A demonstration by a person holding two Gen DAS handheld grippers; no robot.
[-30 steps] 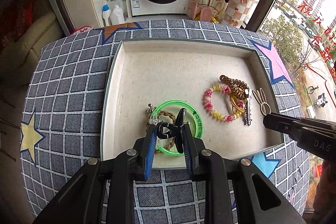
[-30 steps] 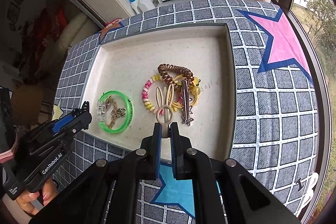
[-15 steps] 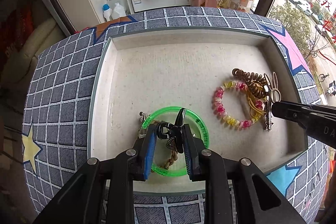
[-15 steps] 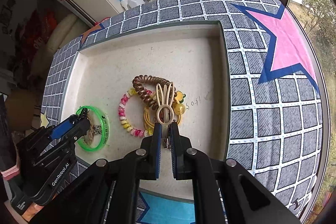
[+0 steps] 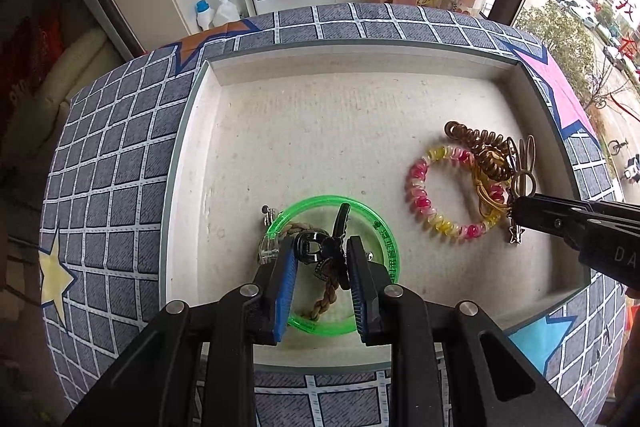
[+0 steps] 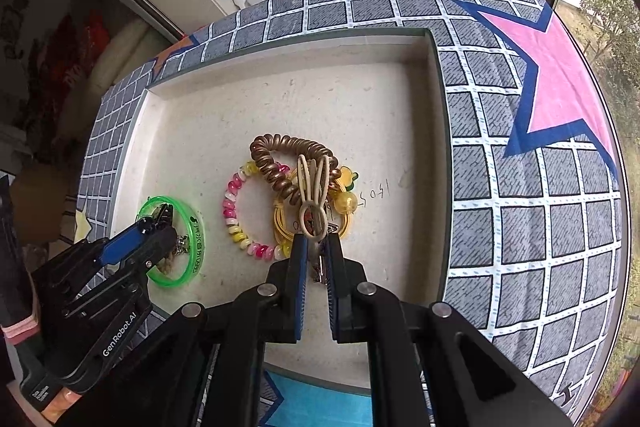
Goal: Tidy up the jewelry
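Two tongs pinched: left tongs a glossy black claw clip, right tongs a beige rabbit-eared clip.

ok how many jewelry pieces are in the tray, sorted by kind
bracelets and bangles: 3 (green bangle, braided cord bracelet, pink and yellow bead bracelet)
hair ties: 2 (brown coil hair tie, yellow hair tie with charms)
clips: 4 (black claw clip, beige bunny clip, clear clip, silver clip)
total: 9

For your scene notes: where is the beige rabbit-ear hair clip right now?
In the right wrist view, the rabbit-ear clip sits in the right claw, over the brown spiral hair tie and yellow bracelet, right side of the tray.
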